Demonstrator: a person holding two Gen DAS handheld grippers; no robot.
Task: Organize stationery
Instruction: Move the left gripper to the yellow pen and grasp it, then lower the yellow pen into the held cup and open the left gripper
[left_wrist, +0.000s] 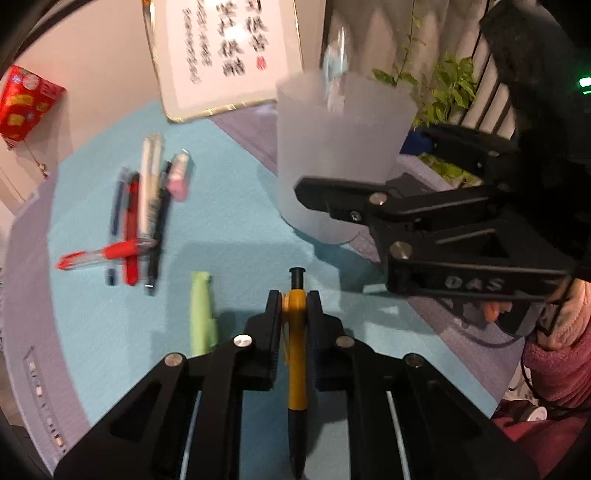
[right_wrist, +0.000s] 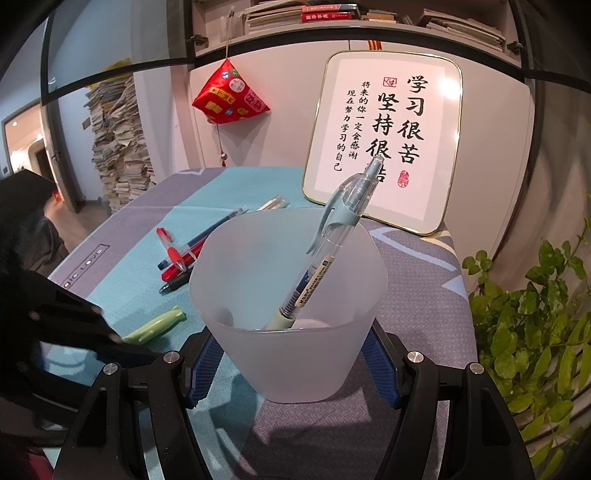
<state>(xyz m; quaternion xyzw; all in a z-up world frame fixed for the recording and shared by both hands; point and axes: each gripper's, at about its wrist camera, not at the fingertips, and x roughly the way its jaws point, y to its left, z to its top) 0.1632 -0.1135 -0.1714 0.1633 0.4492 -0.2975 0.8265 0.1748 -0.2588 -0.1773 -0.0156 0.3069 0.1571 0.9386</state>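
My left gripper (left_wrist: 294, 295) is shut on a yellow-and-black pen (left_wrist: 296, 354) held along its fingers, just above the teal cloth (left_wrist: 229, 206). A frosted cup (right_wrist: 288, 314) stands at the cloth's right edge, with my right gripper (right_wrist: 291, 369) shut on its base, blue pads on both sides. A pale-green clear pen (right_wrist: 332, 251) leans inside it. In the left wrist view the cup (left_wrist: 340, 155) is ahead to the right. Several loose pens (left_wrist: 140, 221), a pink eraser (left_wrist: 179, 177) and a green pen (left_wrist: 202, 314) lie to the left.
A framed calligraphy plaque (right_wrist: 384, 144) leans on the wall behind the cup. A red pouch (right_wrist: 229, 92) hangs to its left. A leafy plant (right_wrist: 535, 332) stands at the right edge. Stacked papers (right_wrist: 118, 147) rise at the far left. A pink sleeve (left_wrist: 554, 350) is at the right.
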